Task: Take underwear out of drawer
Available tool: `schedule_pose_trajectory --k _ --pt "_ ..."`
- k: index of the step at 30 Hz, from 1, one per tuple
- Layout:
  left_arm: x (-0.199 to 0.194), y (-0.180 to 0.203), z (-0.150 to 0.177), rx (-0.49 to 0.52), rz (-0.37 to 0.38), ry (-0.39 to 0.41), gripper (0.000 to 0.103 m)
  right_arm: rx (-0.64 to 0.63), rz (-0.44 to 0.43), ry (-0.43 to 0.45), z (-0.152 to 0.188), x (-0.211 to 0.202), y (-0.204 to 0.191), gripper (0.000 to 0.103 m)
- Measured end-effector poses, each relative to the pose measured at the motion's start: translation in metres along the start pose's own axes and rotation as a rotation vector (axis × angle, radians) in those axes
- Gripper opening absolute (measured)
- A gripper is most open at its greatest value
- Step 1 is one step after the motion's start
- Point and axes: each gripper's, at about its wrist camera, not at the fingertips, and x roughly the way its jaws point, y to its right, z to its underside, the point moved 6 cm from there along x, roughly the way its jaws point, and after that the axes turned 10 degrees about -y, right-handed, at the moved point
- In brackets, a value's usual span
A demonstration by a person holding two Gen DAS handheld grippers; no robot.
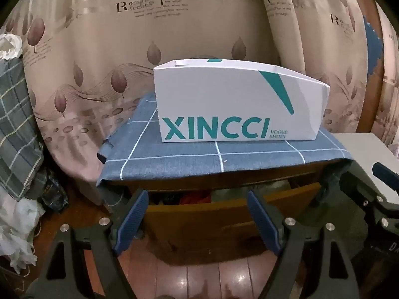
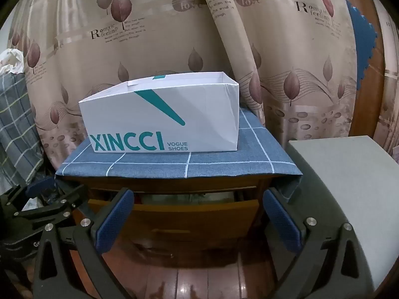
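left wrist view: white shoebox reads "xincci vogue shoes"; left tool and right tool both gape empty.

ahead of and slightly above the left gripper, the drawer stands pulled out; its top opening is a narrow slot under the cabinet's overhanging blue checked cloth, with crumpled clothing filling it. the drawer front blocks a level approach. right gripper, jaws wide and empty, faces the same slot. the white shoe box sits above and beyond. a grey surface crowds the right gripper's right side; bare wooden floor lies below both.
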Motion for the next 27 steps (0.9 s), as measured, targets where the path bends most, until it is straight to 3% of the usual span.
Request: schedule_pose_trajectory --k 3,6,27 --pt "0.001 -0.007 -0.002 -0.006 0.001 0.011 0.084 0.009 -0.003 0.004 -0.003 -0.001 0.002 0.102" --pt "0.004 0.001 0.003 0.046 -0.062 -0.007 0.084 0.018 -0.009 0.005 -0.004 0.0 0.006 0.102" --pt "0.009 -0.008 0.004 0.015 -0.033 -0.055 0.084 0.043 -0.055 0.0 -0.014 -0.013 0.018 0.103"
